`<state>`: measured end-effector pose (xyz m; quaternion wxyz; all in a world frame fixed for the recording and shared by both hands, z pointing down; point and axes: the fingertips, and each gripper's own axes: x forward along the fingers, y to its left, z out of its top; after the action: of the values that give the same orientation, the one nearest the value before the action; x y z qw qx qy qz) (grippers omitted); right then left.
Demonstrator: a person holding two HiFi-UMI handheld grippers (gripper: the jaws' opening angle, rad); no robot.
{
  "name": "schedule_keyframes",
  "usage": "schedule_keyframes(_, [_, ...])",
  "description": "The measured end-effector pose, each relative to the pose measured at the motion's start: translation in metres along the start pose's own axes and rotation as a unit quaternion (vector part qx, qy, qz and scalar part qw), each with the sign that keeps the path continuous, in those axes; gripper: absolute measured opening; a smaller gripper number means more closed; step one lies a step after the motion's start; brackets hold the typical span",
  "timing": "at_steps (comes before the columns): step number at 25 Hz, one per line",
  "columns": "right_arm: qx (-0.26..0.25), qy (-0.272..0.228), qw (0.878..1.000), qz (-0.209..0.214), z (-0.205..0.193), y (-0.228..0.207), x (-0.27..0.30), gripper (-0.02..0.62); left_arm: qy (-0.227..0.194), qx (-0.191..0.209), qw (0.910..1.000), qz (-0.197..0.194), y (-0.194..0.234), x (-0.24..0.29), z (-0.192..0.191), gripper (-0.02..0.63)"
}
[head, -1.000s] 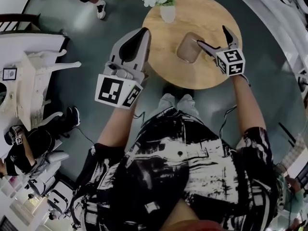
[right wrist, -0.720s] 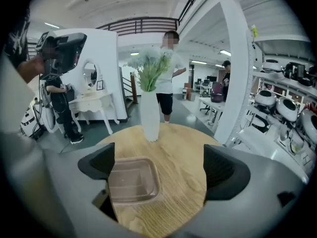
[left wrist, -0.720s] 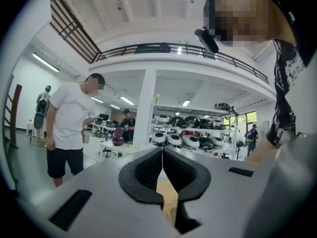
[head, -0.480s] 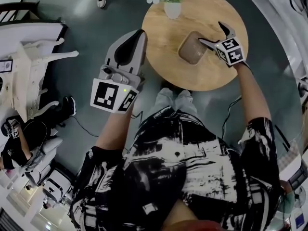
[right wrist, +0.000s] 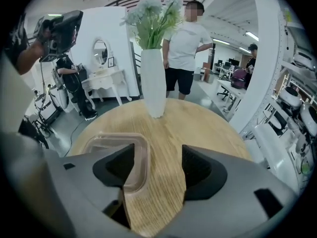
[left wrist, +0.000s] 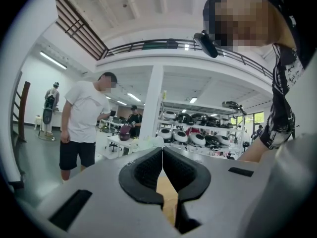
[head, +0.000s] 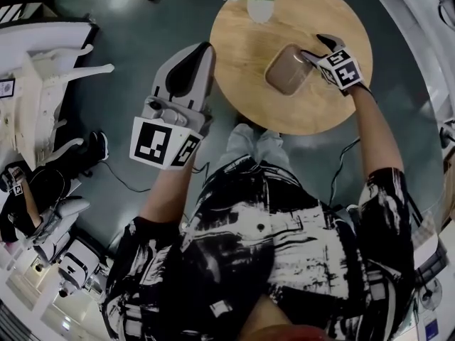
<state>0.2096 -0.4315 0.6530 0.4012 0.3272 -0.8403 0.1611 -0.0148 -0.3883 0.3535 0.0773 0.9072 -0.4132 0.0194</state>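
Note:
A clear plastic container (head: 284, 71) lies on a round wooden table (head: 242, 41). My right gripper (head: 313, 46) is open at the container's right side. In the right gripper view its jaws straddle the container's right wall (right wrist: 137, 157): the left jaw is inside, the right jaw outside over bare wood, and the gripper (right wrist: 157, 165) holds nothing. My left gripper (head: 206, 46) is shut and empty, held above the floor just left of the table; its closed pads (left wrist: 148, 170) point out into the room. A white vase (right wrist: 153, 83) with pale flowers stands at the table's far edge.
A person in a white T-shirt (right wrist: 190, 48) stands beyond the table, also seen from the left gripper (left wrist: 81, 118). White furniture (head: 35, 98) lies to the left, with a seated person (head: 28, 197) beside it. Shelves of round white items (left wrist: 188, 138) stand behind.
My right gripper has moved forward and lower onto the container, its jaws narrower and now astride the right wall. The left gripper has hardly shifted and stays shut.

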Motion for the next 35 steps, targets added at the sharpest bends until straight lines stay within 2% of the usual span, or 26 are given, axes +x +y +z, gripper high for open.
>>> schedule_keyframes(5, [-0.03,0.03,0.999,0.013,-0.005,0.006,0.01,0.22,0.0,-0.006,1.0,0.005,0.002,-0.001,-0.003,0.002])
schedule_keyframes(7, [-0.044,0.042,0.998,0.014,-0.007,0.006,0.012,0.153,-0.001,-0.007,1.0,0.006,0.003,-0.001,-0.005,0.002])
schedule_keyframes(11, [-0.064,0.069,0.995,0.031,-0.013,0.011,0.018,0.107,-0.002,-0.011,0.9999,0.011,0.005,-0.003,-0.008,0.002])
schedule_keyframes(19, [-0.077,0.108,0.988,0.074,-0.015,0.021,0.022,0.097,-0.006,-0.018,0.9997,0.015,0.011,-0.006,-0.008,0.002])
schedule_keyframes(29, [-0.082,0.139,0.981,0.105,-0.021,0.026,0.029,0.085,-0.006,-0.021,0.9996,0.018,0.016,-0.006,-0.01,0.002])
schedule_keyframes(35, [-0.086,0.147,0.978,0.12,-0.018,0.03,0.032,0.028,-0.005,-0.021,0.9996,0.021,0.021,-0.007,-0.011,0.002])
